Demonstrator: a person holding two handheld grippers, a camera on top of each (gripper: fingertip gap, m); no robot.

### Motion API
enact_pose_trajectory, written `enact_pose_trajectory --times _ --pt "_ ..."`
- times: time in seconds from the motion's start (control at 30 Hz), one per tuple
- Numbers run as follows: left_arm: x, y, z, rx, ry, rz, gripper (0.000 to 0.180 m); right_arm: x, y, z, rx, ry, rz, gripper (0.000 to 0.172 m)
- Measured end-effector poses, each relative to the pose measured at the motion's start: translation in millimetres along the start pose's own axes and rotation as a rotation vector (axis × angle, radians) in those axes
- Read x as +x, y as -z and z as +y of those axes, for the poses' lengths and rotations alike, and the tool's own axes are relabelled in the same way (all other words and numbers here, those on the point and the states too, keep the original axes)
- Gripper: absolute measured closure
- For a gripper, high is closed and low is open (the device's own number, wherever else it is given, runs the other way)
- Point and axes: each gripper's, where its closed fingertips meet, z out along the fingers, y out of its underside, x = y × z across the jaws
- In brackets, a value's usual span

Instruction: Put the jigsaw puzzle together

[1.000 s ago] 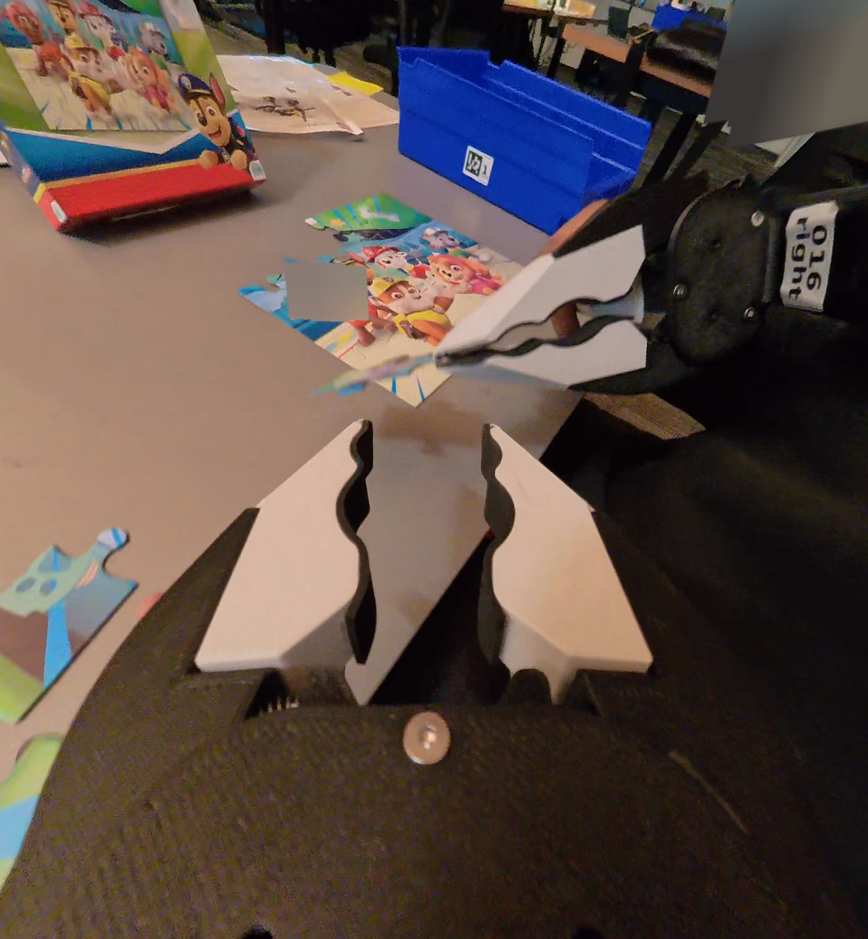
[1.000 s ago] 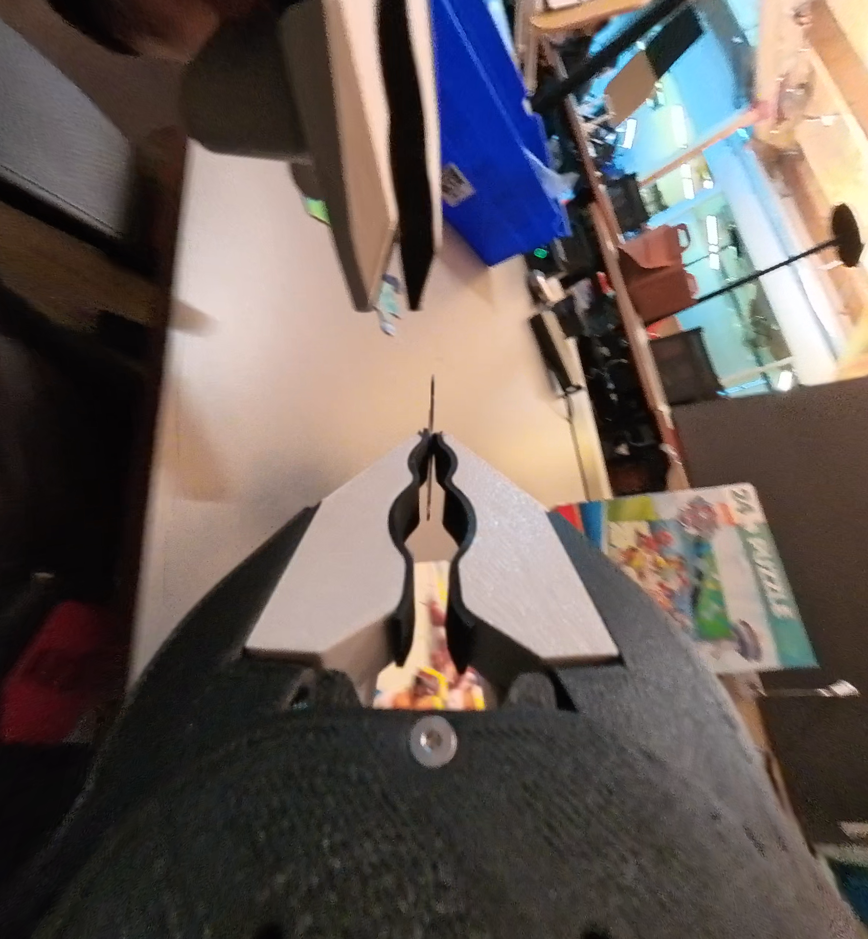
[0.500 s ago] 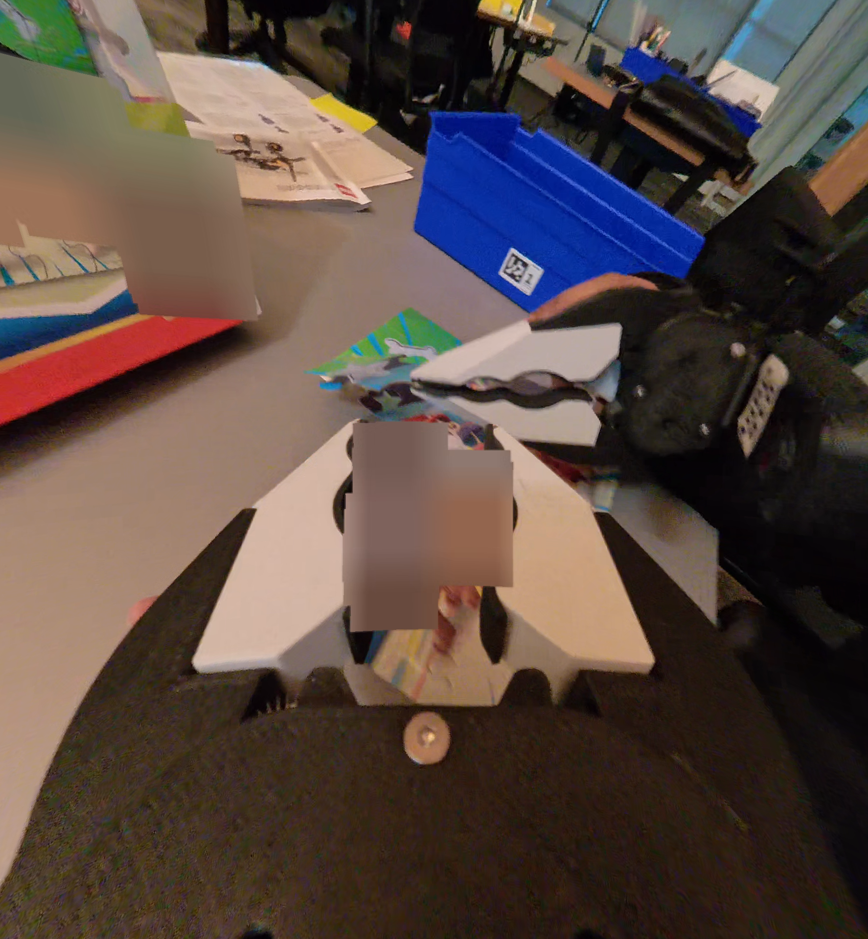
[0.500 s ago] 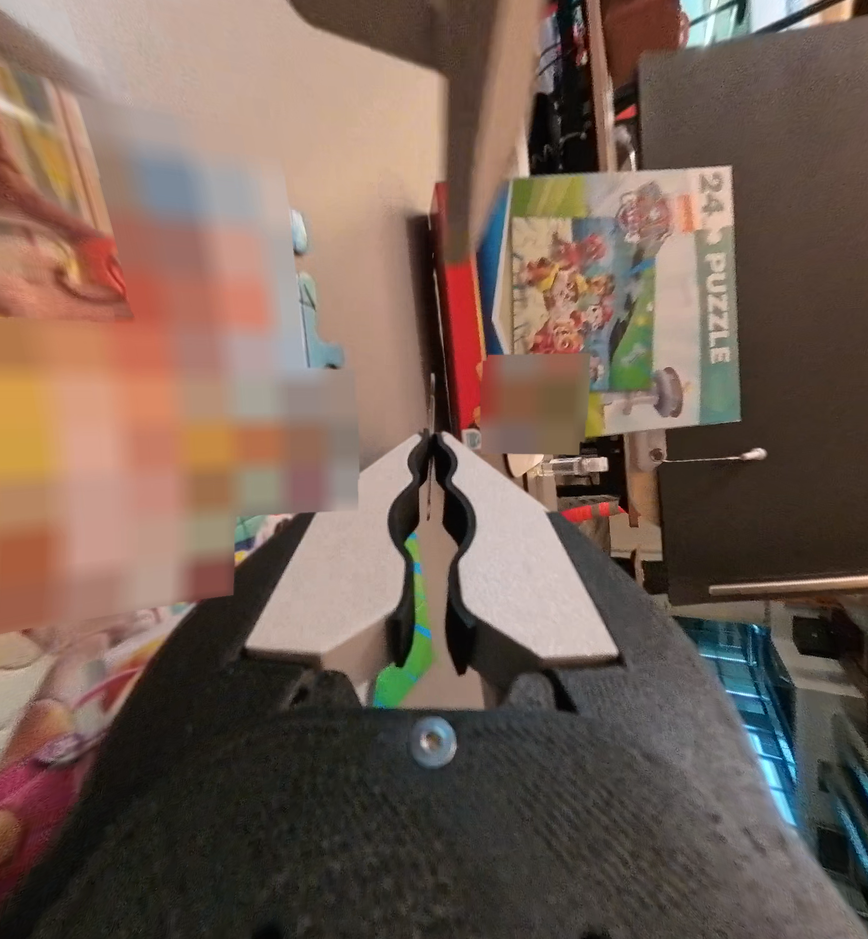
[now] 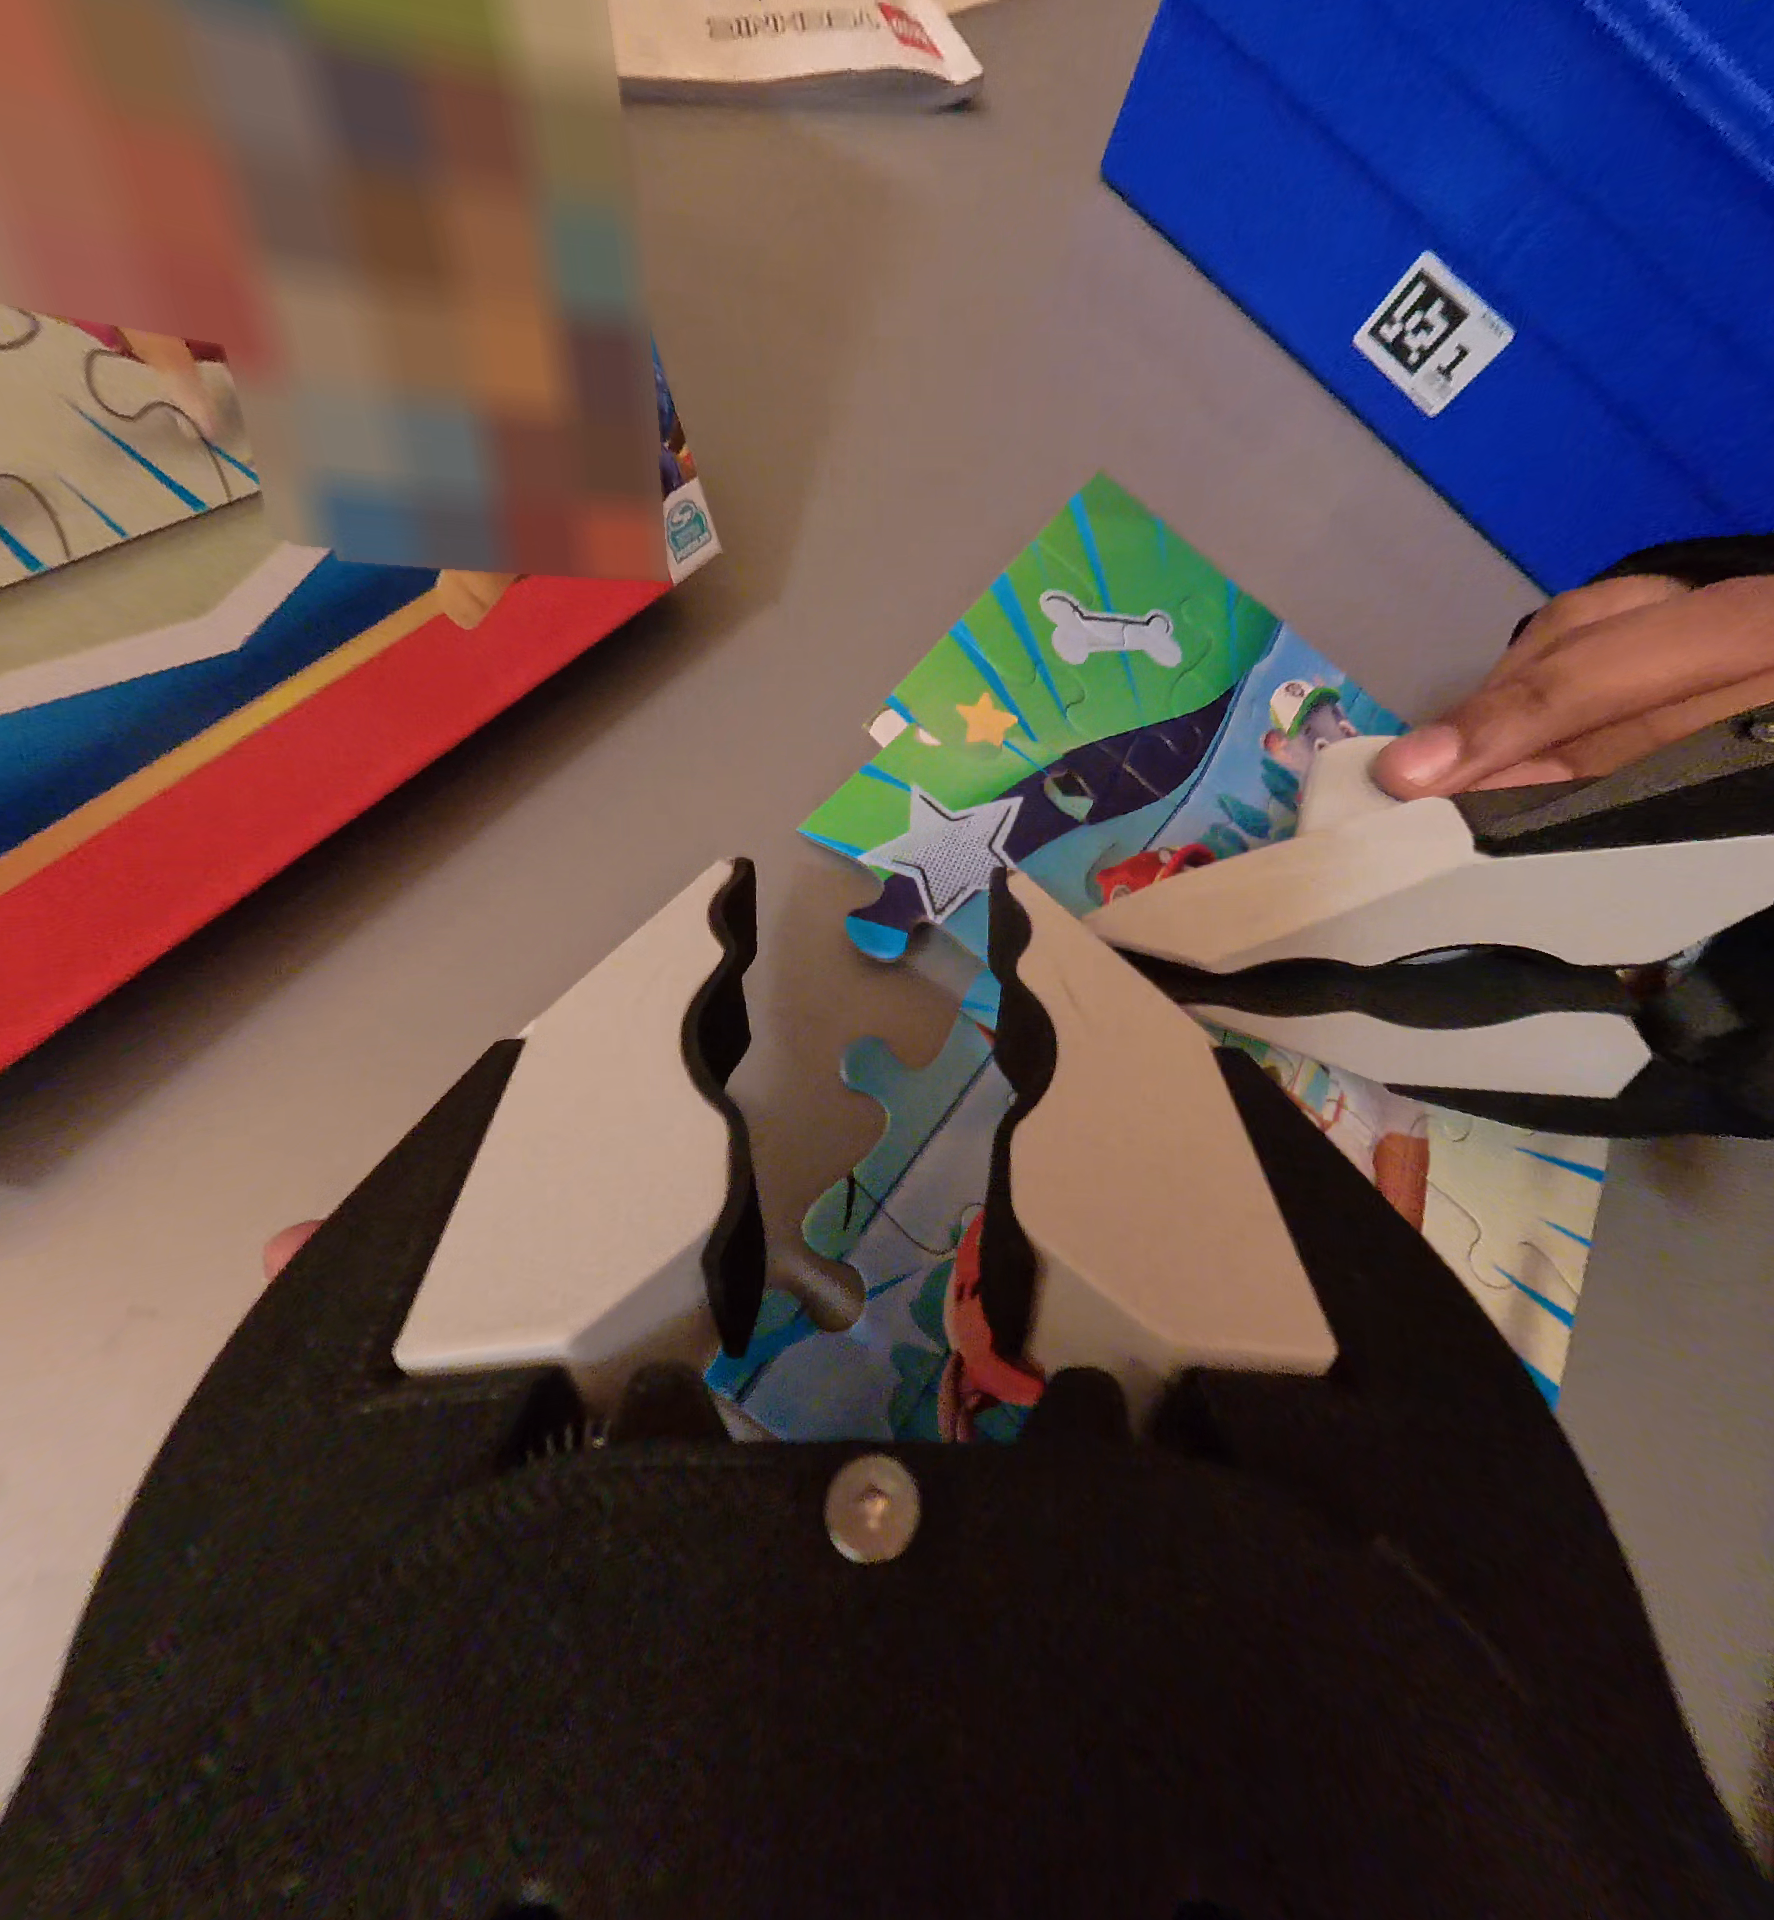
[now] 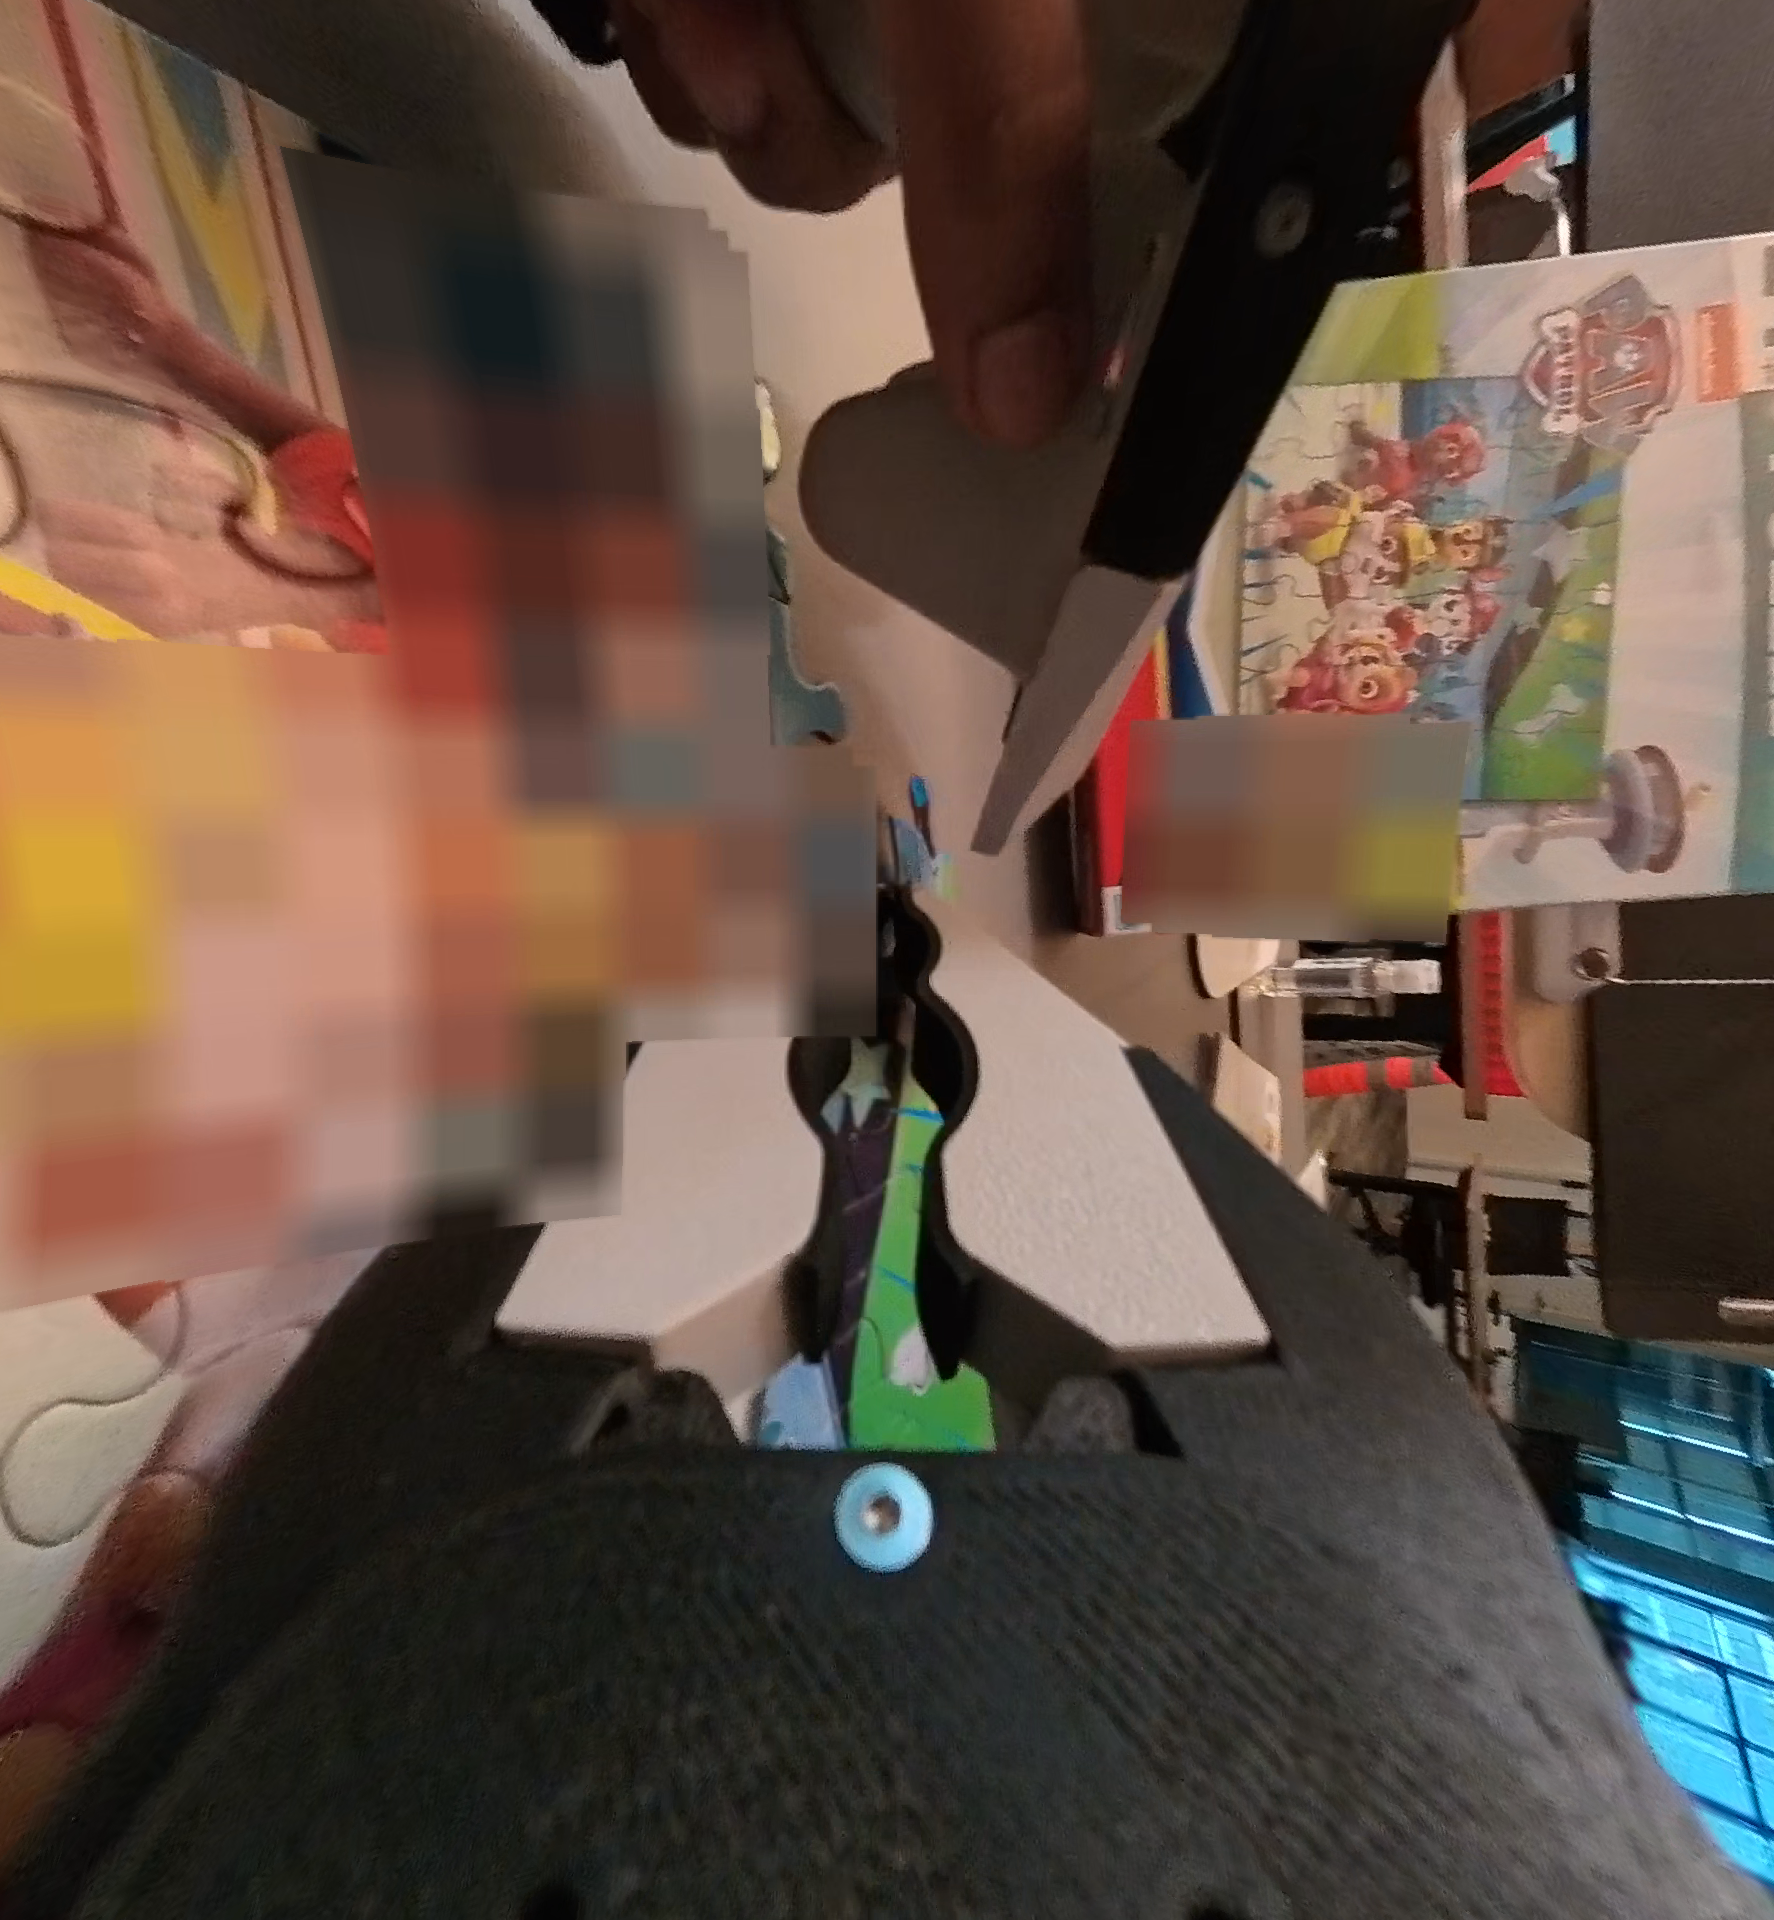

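The left tool (image 5: pixel 867 883) is spread, holding nothing, above the gap at the edge of the half-built puzzle (image 5: pixel 1091 727) on the grey surface (image 5: pixel 862 364). The right tool (image 5: pixel 1174 961) is pressed together beside it; if it pinches a piece, I cannot tell

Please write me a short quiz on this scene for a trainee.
1. True or false: the left hand-held gripper has its jaws apart, with nothing between them but the view down to the table and the puzzle.
2. What colour is the bin beyond the puzzle? A red, B blue, C green.
3. Fill in: the pale shape printed on the puzzle's green corner is a ____.
Key: 1 true; 2 B; 3 bone.
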Motion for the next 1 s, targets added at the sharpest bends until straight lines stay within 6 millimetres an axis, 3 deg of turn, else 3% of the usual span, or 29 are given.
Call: enact_pose_trajectory --times 0.2,0.47,0.67,0.83,1.0 --pt "0 -7 13 -0.061 -0.063 -0.034 0.137 -7 3 1 0.038 -0.114 -0.075 0.155" --pt "9 -12 23 -0.106 -0.163 -0.046 0.137 13 20 5 0.201 -0.552 -0.212 0.133" --pt "23 -14 29 -0.133 -0.238 -0.016 0.133 12 16 27 0.129 -0.614 -0.227 0.133" --pt "20 -16 31 -0.140 -0.254 -0.048 0.132 4 6 47 0.022 -0.708 -0.271 0.129" --pt "17 -16 30 -0.131 -0.232 -0.059 0.132 1 -1 46 0.010 -0.757 -0.296 0.130"
